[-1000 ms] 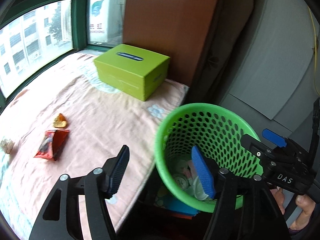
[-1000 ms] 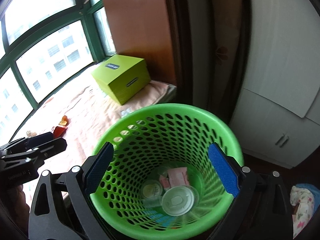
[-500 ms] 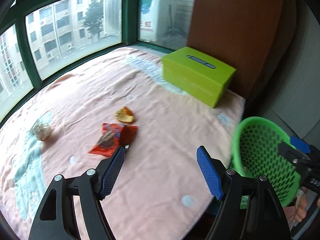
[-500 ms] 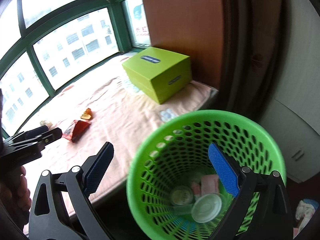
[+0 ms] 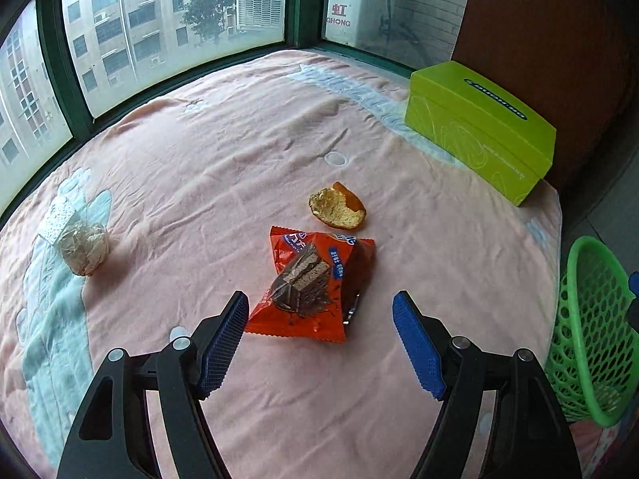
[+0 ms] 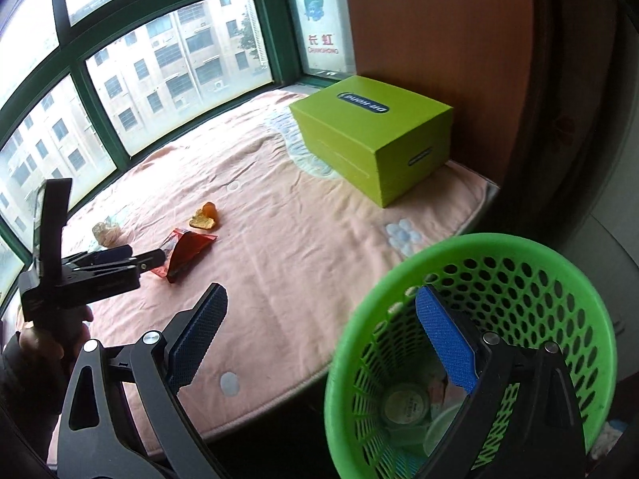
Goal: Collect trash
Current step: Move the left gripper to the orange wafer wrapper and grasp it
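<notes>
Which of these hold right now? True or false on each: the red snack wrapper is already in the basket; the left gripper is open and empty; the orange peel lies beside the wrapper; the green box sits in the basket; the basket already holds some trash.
1. The red snack wrapper is in the green basket. False: it lies on the pink blanket.
2. The left gripper is open and empty. True.
3. The orange peel lies beside the wrapper. True.
4. The green box sits in the basket. False: it stands on the blanket.
5. The basket holds some trash. True.
</notes>
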A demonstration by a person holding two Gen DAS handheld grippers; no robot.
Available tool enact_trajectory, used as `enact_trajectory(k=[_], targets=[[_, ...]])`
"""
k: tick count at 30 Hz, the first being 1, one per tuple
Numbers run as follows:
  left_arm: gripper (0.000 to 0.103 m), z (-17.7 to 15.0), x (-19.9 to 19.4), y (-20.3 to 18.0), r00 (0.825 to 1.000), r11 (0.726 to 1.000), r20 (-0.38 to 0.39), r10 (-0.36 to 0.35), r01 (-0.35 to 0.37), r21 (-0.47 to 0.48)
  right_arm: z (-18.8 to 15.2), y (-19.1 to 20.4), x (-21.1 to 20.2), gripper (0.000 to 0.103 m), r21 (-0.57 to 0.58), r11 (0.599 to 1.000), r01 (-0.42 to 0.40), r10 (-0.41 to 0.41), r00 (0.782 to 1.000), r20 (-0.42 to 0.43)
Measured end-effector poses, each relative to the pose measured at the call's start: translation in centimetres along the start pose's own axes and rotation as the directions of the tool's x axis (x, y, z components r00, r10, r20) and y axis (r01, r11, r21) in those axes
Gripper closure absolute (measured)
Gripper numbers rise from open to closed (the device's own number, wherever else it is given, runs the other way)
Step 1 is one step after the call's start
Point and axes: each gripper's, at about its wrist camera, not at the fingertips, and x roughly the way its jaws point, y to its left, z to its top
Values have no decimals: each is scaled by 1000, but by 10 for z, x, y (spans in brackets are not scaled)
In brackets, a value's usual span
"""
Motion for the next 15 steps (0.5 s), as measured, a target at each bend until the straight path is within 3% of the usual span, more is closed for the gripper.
enact_trajectory(k=[4,7,15], targets=[[31,2,16,9,999,1000,-29,-19,19,-3,5,10,11,9,-11,1000,-9,9,1000,-15],[20,1,23,12,999,999,-32,-39,39,2,8,17,21,9,-18,1000,-16,15,999,-29],[20,0,40,16,998,999,-53,-40,42,31,15,33,43,9,-32,999,-33,31,998,-54]])
